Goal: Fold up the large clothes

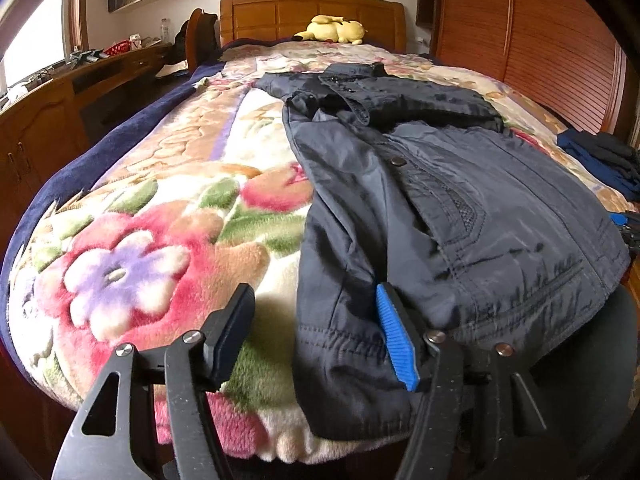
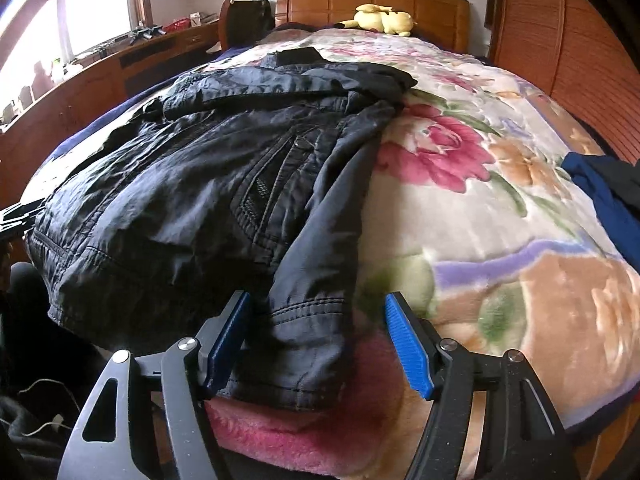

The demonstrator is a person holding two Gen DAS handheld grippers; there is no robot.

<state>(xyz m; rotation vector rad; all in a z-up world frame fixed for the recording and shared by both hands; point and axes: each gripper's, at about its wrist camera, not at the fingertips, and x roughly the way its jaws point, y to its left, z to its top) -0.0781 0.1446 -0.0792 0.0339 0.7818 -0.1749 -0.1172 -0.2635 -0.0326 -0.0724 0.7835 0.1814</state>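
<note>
A dark navy jacket (image 1: pixel 480 200) lies spread on a floral blanket (image 1: pixel 140 240) on the bed, collar toward the headboard. In the left wrist view one sleeve (image 1: pixel 340 320) runs down to the bed's near edge. My left gripper (image 1: pixel 318 332) stands open around its cuff: the blue pad (image 1: pixel 396 340) is against the fabric and the other finger is apart over the blanket. In the right wrist view the jacket (image 2: pixel 180 200) fills the left half, and its other sleeve (image 2: pixel 312 340) ends between the fingers of my right gripper (image 2: pixel 318 340), which is open with a gap on the right.
A yellow plush toy (image 1: pixel 332 30) rests by the wooden headboard (image 1: pixel 312 12). Folded blue and dark clothes (image 2: pixel 608 200) sit on the bed's right side. A wooden desk (image 1: pixel 60 100) runs along the left, a slatted wardrobe (image 1: pixel 540 40) along the right.
</note>
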